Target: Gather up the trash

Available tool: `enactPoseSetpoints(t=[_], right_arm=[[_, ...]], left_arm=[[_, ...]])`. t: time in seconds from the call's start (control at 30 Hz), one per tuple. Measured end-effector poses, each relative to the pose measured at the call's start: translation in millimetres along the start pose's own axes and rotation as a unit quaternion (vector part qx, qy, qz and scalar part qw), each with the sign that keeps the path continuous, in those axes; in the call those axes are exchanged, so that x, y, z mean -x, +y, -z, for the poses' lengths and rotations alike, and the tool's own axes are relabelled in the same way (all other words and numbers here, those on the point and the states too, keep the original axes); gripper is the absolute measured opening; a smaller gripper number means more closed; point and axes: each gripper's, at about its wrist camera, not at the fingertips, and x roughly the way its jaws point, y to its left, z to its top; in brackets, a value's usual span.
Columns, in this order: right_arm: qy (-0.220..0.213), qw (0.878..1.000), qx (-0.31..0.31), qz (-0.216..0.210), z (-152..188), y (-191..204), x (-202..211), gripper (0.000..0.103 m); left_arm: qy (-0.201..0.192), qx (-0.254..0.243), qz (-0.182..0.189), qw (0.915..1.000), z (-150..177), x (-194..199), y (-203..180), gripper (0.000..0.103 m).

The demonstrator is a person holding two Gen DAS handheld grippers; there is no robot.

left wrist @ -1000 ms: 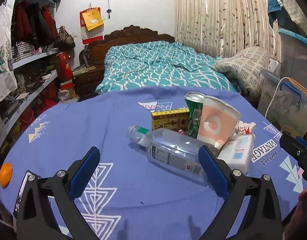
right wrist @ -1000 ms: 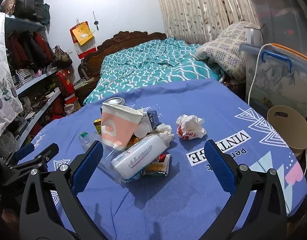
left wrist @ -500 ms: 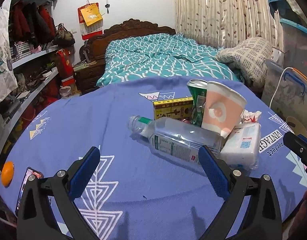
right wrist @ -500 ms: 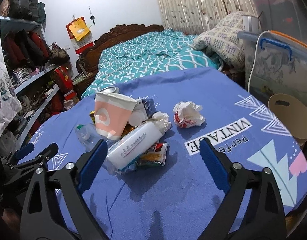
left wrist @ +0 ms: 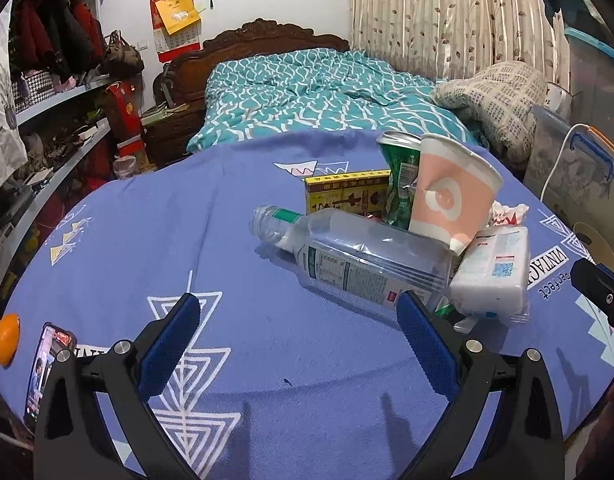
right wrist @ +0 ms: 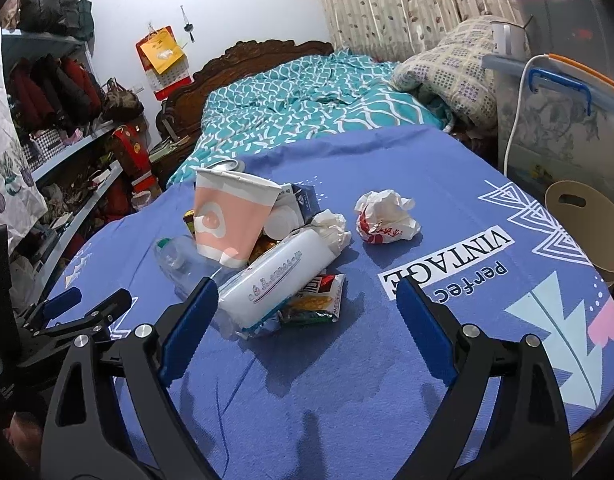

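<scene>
The trash sits heaped at the middle of the round table (right wrist: 387, 380) under its blue printed cloth: a clear plastic bottle (left wrist: 363, 256) lying on its side, a pink-and-white paper cup (left wrist: 447, 200) tipped against a crushed green can (left wrist: 401, 184), a yellow flat box (left wrist: 345, 194) at the heap's 10 o'clock, a white wrapped tissue pack (right wrist: 279, 276) over a snack wrapper (right wrist: 319, 300), and a crumpled white-and-red paper ball (right wrist: 385, 218) lying apart at 3 o'clock.

By my reading this is the approach, nothing picked yet. The left hand-held gripper (left wrist: 299, 340) hangs with jaws wide apart and empty, the bottle's base just beyond its right pad. The right hand-held gripper (right wrist: 307, 320) is likewise spread and empty; its jaws have just been closing a little with nothing between them (the tissue pack lies just beyond its left pad). The next move calls for one gripper to straddle a single piece and close on it.

Against a second ago, the heap looms larger and nearer in the left wrist view.
</scene>
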Motion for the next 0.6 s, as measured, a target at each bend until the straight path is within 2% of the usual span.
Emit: enactPoseSetpoints(t=[0.27, 0.47, 0.53, 0.6], right_arm=[[0.012, 1.0, 0.01, -0.016, 1.6, 6.9, -4.0, 0.073], [0.018, 1.0, 0.012, -0.021, 2.6, 8.2, -7.7, 0.073], [0.02, 1.0, 0.009, -0.021, 1.8, 5.2, -10.4, 0.07], [0.027, 0.999, 0.0, -0.021, 0.8, -2.8, -15.7, 0.062]], left_arm=[[0.009, 0.001, 0.0, 1.0, 1.9, -5.2, 3.0, 0.094], [0.015, 0.003, 0.001, 0.9999, 3.2, -9.3, 4.9, 0.094], [0.016, 0.005, 0.007, 0.9998, 3.5, -9.4, 5.6, 0.094], [0.011, 0.008, 0.026, 0.9996, 3.7, -6.7, 6.0, 0.093]])
